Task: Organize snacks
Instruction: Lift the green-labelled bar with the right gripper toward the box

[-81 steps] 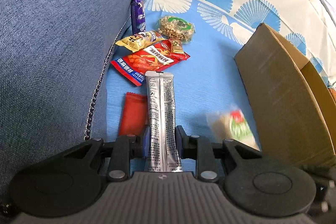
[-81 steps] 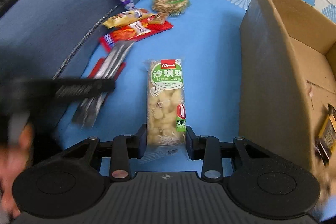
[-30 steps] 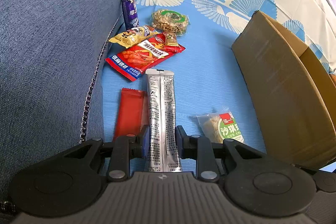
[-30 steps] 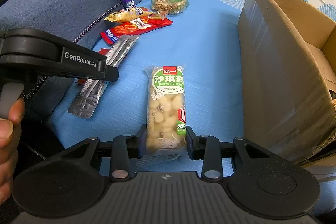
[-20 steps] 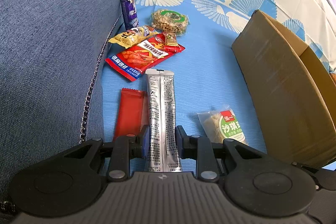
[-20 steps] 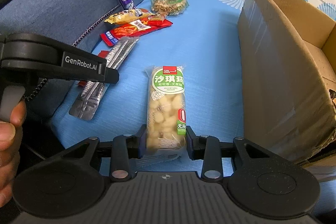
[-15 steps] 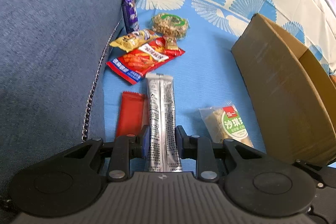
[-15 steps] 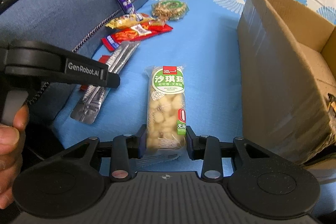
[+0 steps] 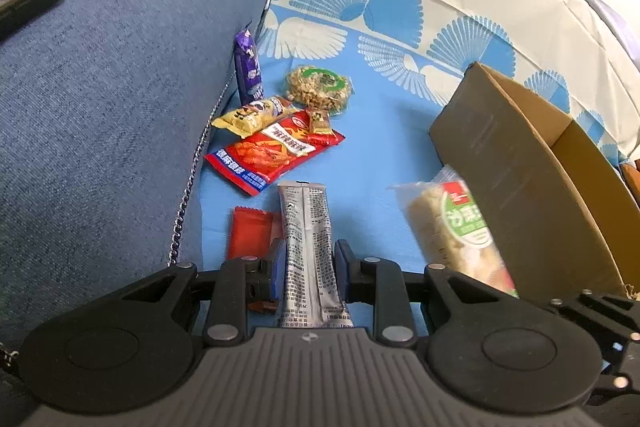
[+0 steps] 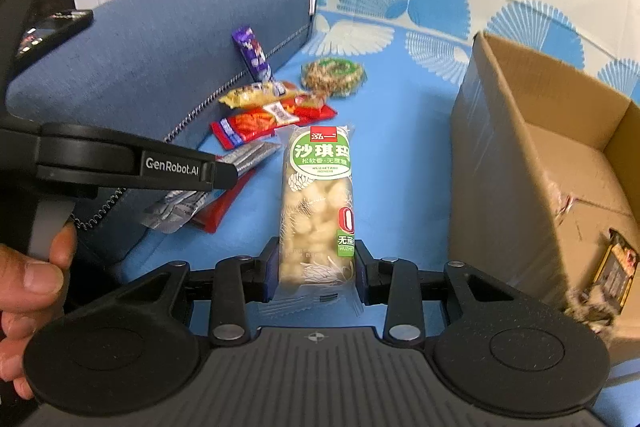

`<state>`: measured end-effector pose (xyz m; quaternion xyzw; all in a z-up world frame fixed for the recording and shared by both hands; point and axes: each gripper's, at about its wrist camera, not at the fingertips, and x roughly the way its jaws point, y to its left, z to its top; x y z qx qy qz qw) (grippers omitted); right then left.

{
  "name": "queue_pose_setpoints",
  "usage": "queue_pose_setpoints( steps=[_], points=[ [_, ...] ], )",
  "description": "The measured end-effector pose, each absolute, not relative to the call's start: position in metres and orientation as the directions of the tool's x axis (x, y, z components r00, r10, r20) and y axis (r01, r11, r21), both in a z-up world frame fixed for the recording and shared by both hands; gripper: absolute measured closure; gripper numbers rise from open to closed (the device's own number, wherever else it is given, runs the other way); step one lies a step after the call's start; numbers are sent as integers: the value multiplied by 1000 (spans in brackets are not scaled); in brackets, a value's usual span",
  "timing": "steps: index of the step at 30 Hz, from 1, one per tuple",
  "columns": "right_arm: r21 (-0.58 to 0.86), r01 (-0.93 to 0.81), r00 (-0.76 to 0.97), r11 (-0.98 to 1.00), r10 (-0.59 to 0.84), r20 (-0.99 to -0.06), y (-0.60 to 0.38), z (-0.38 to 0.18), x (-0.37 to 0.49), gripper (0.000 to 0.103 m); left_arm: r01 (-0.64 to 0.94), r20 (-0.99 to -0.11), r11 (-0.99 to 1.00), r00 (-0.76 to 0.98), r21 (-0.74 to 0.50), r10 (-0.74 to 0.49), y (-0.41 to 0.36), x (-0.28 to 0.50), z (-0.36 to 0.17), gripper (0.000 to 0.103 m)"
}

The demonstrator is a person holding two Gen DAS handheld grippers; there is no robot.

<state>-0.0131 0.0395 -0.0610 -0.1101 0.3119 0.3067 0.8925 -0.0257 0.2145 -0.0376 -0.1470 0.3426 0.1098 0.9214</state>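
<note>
Snacks are going into the cardboard box [image 10: 532,155], which stands open-topped on the blue sheet [image 9: 380,131], to the right of both grippers and nearer the right one. Right gripper [image 10: 316,269] is clamped on the sachima bar [image 10: 320,203]; its long axis runs straight forward out of the jaws, red-labelled end away. Left gripper [image 9: 306,275] is clamped on the silver stick pack [image 9: 306,239], likewise pointing forward. A loose pile [image 9: 276,131] of snacks lies ahead by the blue cushion [image 9: 108,107].

A long silver snack stick [image 9: 307,247] and a clear green-labelled rice-puff bar [image 10: 320,203], each held lengthwise above blue fabric.
</note>
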Motion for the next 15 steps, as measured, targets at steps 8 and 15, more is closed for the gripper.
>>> queue_pose_setpoints(
  steps=[8, 15],
  points=[
    [10, -640, 647, 768, 547, -531, 21, -43, -22, 65, -324, -631, 930, 761, -174, 148, 210, -34, -30, 75],
    [44, -663, 671, 747, 619, -409, -7, -11, -26, 65, -340, -609, 923, 775, -179, 168, 199, -52, -19, 75]
  ],
)
